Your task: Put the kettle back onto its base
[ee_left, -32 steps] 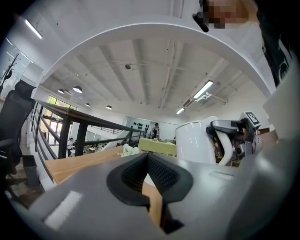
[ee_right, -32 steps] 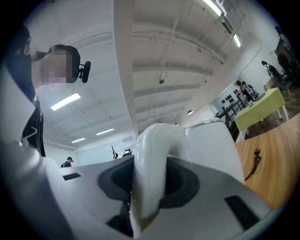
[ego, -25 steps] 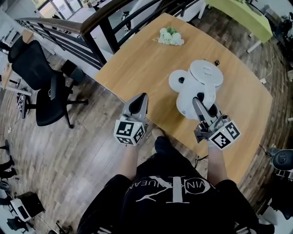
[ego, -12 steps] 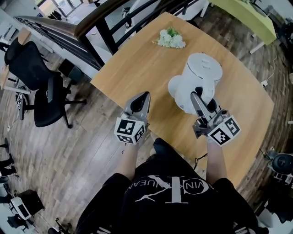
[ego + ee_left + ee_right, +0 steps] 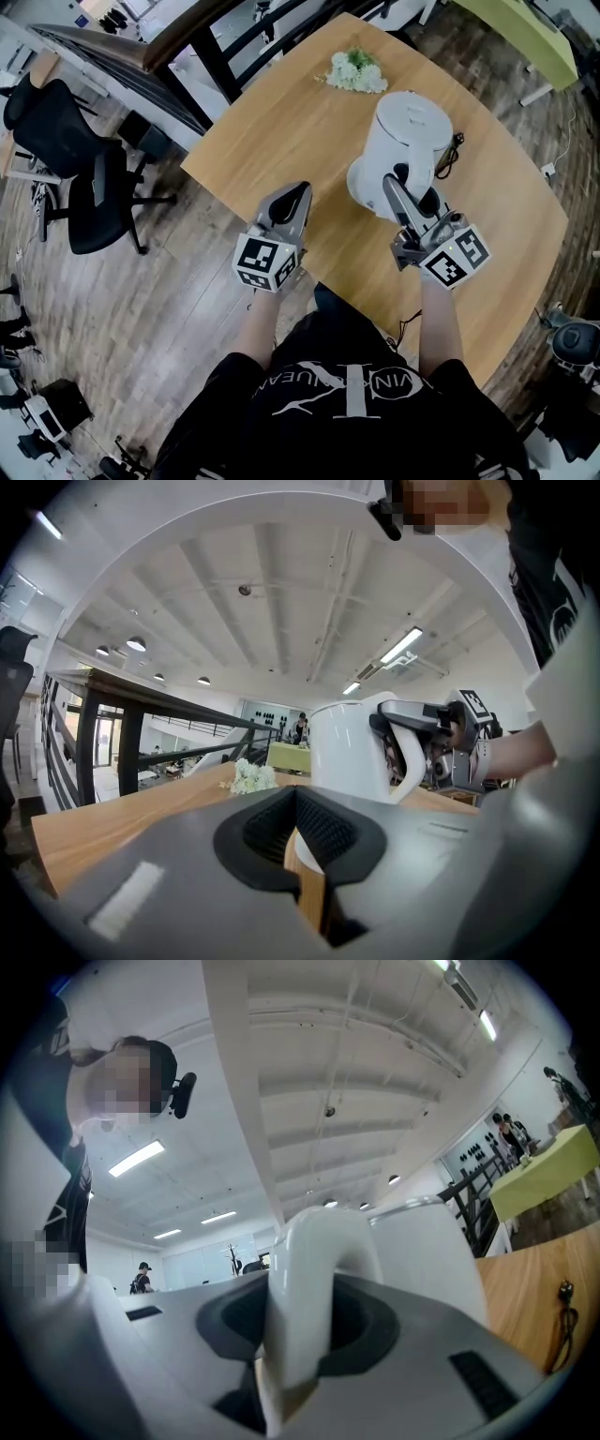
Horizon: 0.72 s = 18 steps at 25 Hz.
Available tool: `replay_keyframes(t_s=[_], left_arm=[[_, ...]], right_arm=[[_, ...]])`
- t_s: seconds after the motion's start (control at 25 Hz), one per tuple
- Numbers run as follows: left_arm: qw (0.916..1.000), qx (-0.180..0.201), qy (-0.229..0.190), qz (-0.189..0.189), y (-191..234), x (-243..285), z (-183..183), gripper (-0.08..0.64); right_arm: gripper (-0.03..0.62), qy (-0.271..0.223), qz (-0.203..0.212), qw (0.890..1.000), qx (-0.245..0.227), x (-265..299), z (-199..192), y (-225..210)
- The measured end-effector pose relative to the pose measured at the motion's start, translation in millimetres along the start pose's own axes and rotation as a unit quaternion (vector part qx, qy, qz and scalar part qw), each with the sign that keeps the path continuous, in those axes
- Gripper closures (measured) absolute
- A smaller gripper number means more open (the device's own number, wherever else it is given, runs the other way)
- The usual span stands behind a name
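The white kettle (image 5: 409, 131) is upright over its round white base (image 5: 360, 190), whose rim shows only at the kettle's near left. Whether the kettle rests on the base I cannot tell. My right gripper (image 5: 405, 187) is shut on the kettle's handle (image 5: 302, 1279), which fills the space between its jaws (image 5: 296, 1335). The left gripper view shows the kettle (image 5: 345, 752) and the right gripper (image 5: 417, 747) on its handle. My left gripper (image 5: 292, 199) hovers over the table's near edge, left of the kettle, shut and holding nothing (image 5: 296, 803).
The wooden table (image 5: 281, 122) carries a small bunch of white flowers (image 5: 356, 73) at its far side and the black power cord (image 5: 454, 152) right of the kettle. A black office chair (image 5: 89, 178) stands on the floor to the left. Railings run behind the table.
The right gripper has carried the kettle left and farther onto the table, so it now covers most of the base. The left gripper has drifted a little forward.
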<state>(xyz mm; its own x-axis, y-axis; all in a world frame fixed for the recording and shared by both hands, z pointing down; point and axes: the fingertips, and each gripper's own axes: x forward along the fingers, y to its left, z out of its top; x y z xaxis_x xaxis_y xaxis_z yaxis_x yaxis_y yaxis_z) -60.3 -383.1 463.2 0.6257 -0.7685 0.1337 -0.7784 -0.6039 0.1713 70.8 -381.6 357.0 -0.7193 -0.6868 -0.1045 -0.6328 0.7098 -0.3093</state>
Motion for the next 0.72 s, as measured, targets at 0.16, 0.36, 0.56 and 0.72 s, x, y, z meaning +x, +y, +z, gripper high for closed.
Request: replay_keyframes(t_s=[0.16, 0.36, 0.56, 0.72], left_arm=[[1.0000, -0.002, 0.005, 0.000, 3.0, 2.3, -4.0, 0.558], [0.9999, -0.005, 0.010, 0.006, 9.5, 0.9, -8.8, 0.557], [0.9998, -0.010, 0.013, 0.008, 12.2, 0.8, -14.4, 0.557], [0.9998, -0.014, 0.013, 0.006, 11.4, 5.5, -15.0, 0.557]], right_arm=[[0.462, 0.001, 0.002, 1.000, 0.000, 10.5, -4.8, -7.9], [0.462, 0.005, 0.004, 1.000, -0.005, 18.4, -11.9, -11.7], [0.462, 0.004, 0.008, 1.000, -0.008, 20.8, -16.1, -11.6], [0.462, 0.007, 0.013, 1.000, -0.011, 19.2, -18.4, -11.6]])
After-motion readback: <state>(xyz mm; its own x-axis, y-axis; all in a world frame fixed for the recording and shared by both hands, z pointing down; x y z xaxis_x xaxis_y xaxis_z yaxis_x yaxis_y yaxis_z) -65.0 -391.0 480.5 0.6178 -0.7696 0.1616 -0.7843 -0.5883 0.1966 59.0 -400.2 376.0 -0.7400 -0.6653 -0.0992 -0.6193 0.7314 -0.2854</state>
